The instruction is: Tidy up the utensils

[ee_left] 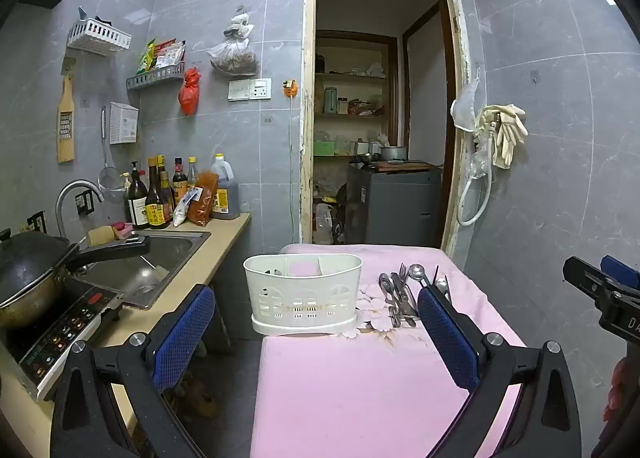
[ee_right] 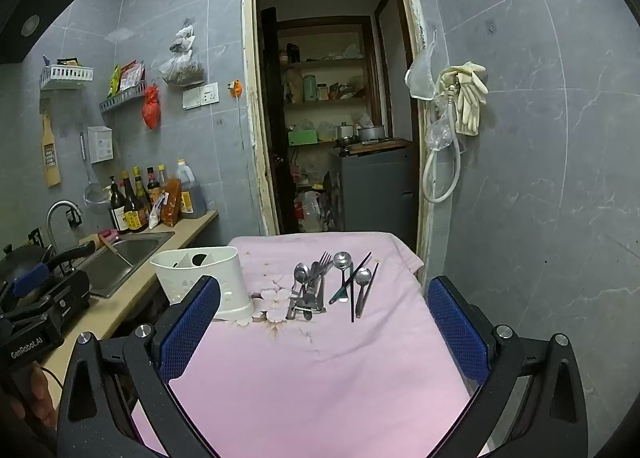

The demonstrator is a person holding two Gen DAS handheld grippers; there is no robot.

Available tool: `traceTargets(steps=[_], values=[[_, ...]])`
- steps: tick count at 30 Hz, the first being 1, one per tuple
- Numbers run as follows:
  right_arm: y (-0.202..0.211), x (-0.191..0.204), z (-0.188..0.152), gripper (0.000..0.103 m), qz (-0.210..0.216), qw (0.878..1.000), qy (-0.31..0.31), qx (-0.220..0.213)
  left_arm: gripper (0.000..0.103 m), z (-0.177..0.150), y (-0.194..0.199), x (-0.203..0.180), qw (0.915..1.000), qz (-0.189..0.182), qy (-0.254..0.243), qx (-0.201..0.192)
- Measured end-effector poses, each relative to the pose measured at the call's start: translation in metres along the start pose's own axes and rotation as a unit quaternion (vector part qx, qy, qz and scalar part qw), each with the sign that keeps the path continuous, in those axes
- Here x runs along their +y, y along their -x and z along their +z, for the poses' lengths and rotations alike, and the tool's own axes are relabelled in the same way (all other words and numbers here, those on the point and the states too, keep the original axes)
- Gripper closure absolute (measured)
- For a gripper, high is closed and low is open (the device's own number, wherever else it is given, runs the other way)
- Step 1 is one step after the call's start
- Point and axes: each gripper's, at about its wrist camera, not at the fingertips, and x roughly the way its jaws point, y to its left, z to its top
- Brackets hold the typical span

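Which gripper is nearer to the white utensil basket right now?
Left. The open left gripper faces the white basket directly, with the basket between its fingers' line of sight. The open right gripper sits further right, facing the pile of utensils.

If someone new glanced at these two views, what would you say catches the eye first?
Probably the pink cloth covering the table, with a heap of metal utensils lying loose near its far end. Just left of them stands the white caddy, at the table's edge beside the sink counter. Both the left gripper and the right gripper hang open in front, holding nothing.
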Motion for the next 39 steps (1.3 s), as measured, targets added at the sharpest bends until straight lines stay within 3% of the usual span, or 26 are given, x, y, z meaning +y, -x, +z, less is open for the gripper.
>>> traceTargets(steps=[39], values=[[0.0001, 0.0043, -0.0006, 0.001, 0.003, 1.000, 0.000, 0.000, 0.001, 0.0013, -0.0003, -0.0008, 1.0000, -0.002, 0.002, -0.001]])
